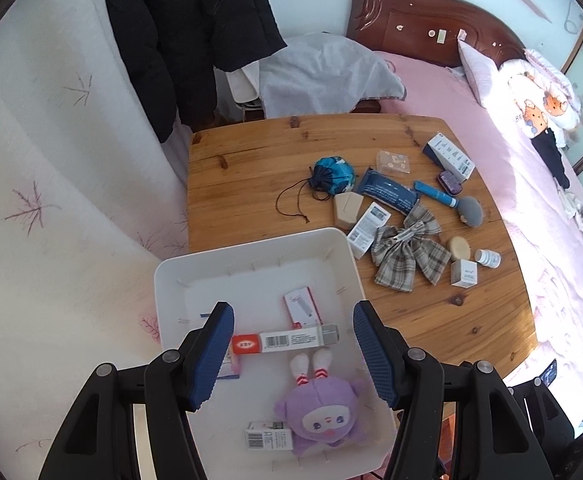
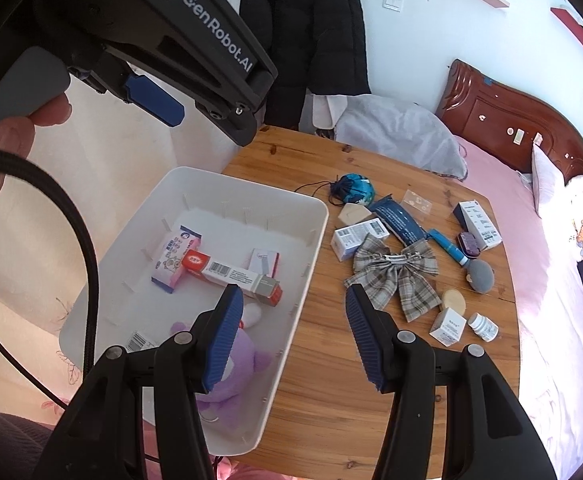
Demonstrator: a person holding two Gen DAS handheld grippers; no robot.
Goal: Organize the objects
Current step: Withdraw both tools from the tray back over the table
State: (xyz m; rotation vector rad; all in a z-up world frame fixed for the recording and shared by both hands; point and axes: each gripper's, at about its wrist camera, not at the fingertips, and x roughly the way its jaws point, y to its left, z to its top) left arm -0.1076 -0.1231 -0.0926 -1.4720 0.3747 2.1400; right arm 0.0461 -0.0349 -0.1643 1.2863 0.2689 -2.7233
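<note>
"GenRobot.AI" lettering on left claw [image 2: 153,100] body; left claw and right claw [image 2: 293,334] both part open, nothing held. White bin [image 1: 251,258] at wooden counter [image 1: 251,152] near-left: barcoded carton [image 1: 287,339], purple plush [image 1: 323,416]. Loose items right: plaid bow [image 1: 409,248]. Pink bed [image 1: 471,120] far right.

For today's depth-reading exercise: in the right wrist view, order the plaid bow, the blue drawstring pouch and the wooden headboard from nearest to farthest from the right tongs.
1. Plaid bow, on the table just ahead.
2. Blue drawstring pouch, mid-table.
3. Wooden headboard, beyond the table, upper right.
</note>
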